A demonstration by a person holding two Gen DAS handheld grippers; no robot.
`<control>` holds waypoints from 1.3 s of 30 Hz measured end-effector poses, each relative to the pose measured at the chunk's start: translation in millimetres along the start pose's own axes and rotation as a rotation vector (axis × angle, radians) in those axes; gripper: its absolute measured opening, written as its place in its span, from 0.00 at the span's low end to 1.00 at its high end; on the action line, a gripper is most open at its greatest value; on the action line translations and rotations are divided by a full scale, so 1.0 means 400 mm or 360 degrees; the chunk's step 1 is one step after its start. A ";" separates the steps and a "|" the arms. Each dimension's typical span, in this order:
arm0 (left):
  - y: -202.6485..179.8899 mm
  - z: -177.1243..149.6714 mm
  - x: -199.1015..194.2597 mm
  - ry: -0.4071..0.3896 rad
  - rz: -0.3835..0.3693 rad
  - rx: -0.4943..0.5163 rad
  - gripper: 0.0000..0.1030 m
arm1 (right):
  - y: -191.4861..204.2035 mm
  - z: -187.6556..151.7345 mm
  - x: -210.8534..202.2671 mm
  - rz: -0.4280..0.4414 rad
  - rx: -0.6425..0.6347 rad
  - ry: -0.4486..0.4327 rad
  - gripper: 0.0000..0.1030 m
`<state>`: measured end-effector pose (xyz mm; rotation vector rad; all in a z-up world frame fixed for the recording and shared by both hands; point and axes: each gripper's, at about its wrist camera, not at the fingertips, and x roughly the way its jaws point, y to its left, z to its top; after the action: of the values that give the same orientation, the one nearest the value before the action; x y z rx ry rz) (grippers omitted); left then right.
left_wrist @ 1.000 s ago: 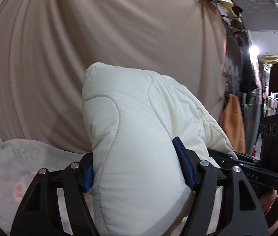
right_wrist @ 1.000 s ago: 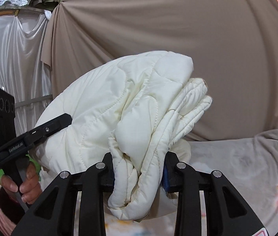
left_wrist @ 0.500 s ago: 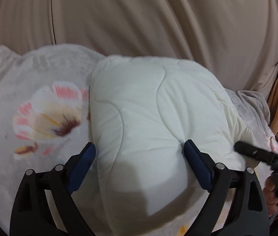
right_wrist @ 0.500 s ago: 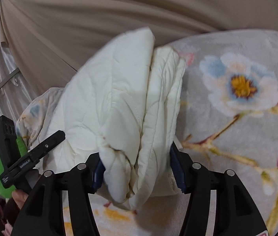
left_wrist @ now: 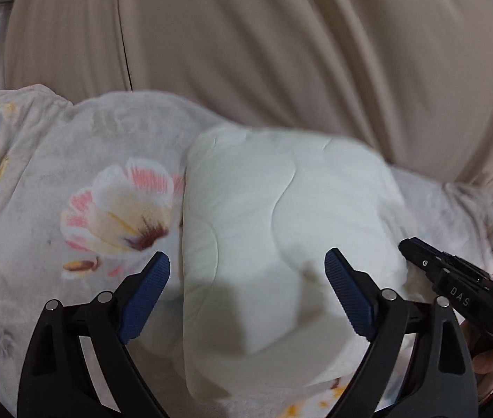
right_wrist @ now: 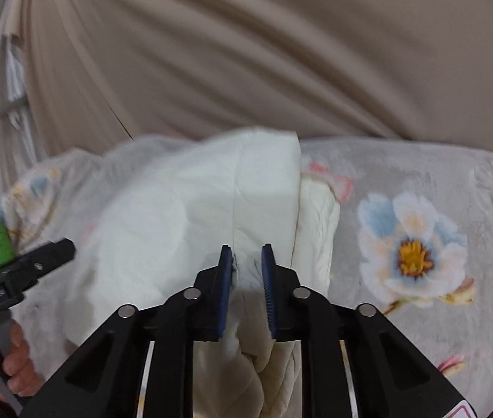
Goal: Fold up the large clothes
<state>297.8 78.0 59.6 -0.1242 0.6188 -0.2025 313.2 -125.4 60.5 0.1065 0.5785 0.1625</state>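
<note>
The folded cream quilted jacket [left_wrist: 281, 230] lies on the flowered blanket [left_wrist: 72, 160], puffy, soft and light. My left tongs [left_wrist: 246, 278] stand spread around it without pressing; my right tongs [right_wrist: 246, 271] are closing on a fold, best gripped through its thick edge.

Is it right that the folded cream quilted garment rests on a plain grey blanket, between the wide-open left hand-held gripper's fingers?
Not quite: the blanket is floral, not plain, as the left wrist view shows. The cream quilted garment does lie between the open left hand-held gripper fingers.
</note>
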 end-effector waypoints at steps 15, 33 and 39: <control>-0.045 -0.064 -0.011 0.0043 0.0161 0.0093 0.87 | -0.005 -0.074 -0.138 0.0084 0.0055 0.0008 0.20; -0.129 -0.221 -0.120 0.0016 0.0266 0.0193 0.92 | 0.013 -0.195 -0.239 -0.0054 0.0055 0.0050 0.27; -0.145 -0.295 -0.155 -0.0043 0.0311 0.0231 0.94 | 0.033 -0.283 -0.280 -0.0176 0.0031 0.0105 0.42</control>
<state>170.7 29.2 9.2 0.0734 0.5834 -0.0562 156.7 -126.6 28.0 0.0878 0.6506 0.0529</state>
